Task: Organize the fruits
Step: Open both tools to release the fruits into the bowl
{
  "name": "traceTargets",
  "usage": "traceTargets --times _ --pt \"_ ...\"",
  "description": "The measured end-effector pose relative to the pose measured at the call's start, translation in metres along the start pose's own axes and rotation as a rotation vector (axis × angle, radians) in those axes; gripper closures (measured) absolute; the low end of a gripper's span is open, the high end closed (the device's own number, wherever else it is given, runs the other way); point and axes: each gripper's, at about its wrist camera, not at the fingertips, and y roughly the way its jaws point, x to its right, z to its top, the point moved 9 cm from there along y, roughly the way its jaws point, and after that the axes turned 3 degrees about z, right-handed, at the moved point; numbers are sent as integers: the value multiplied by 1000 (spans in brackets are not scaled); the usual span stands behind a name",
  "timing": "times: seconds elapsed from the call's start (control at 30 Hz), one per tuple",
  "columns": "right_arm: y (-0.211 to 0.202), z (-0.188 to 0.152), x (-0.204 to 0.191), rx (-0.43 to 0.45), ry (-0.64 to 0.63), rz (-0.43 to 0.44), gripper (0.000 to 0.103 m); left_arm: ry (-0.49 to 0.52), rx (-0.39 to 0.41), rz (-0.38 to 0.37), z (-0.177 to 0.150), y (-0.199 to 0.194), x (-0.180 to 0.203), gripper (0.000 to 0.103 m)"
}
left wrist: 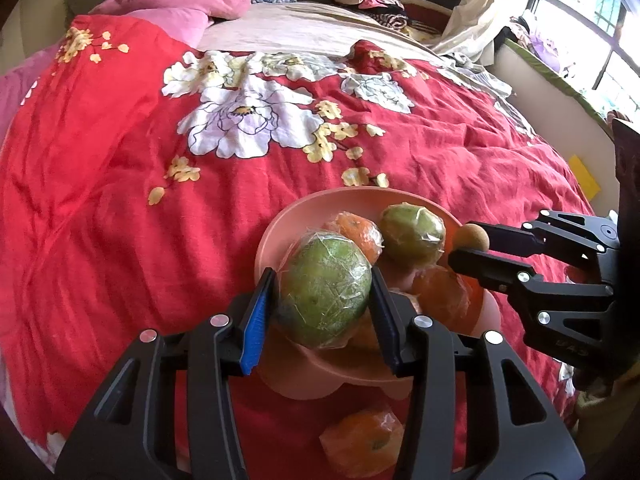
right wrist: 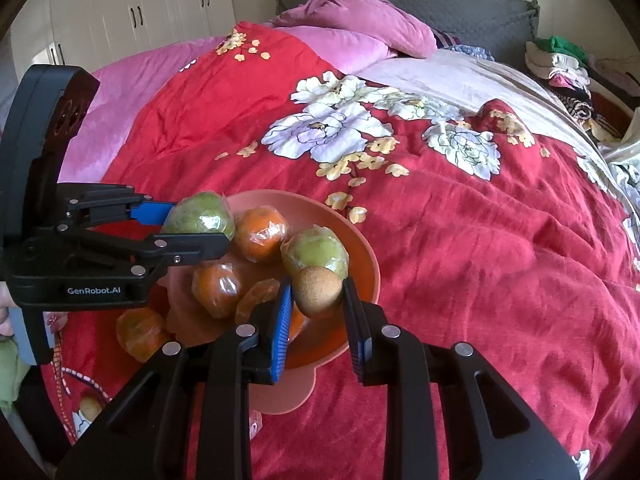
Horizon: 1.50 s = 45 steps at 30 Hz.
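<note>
Bright daylight from the window [left wrist: 580, 20] at two o'clock, sharp middle, bent dark edges, shiny glare on wrapped fruit.

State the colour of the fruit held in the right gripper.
Brown, finely speckled: the round fruit, clearest in the right wrist view.

text: "GenRobot.AI" | on: left tool [right wrist: 196, 226] body | other marks: seemingly unreadable

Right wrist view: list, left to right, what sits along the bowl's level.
Left tongs gripping a wrapped green fruit → wrapped orange → second green fruit → bowl rim → red floral quilt.
</note>
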Motion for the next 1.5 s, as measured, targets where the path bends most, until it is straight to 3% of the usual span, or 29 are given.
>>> traceTargets --times 0.67,0.8,1.5 --pt "0 -1 0 2 2 1 78 1 1 1 0 1 0 65" --pt "-1 0 1 10 8 7 71 2 -1 0 0 0 0 65" --pt "-10 3 1 23 0 -1 65 4 31 12 9 -10 1 65"
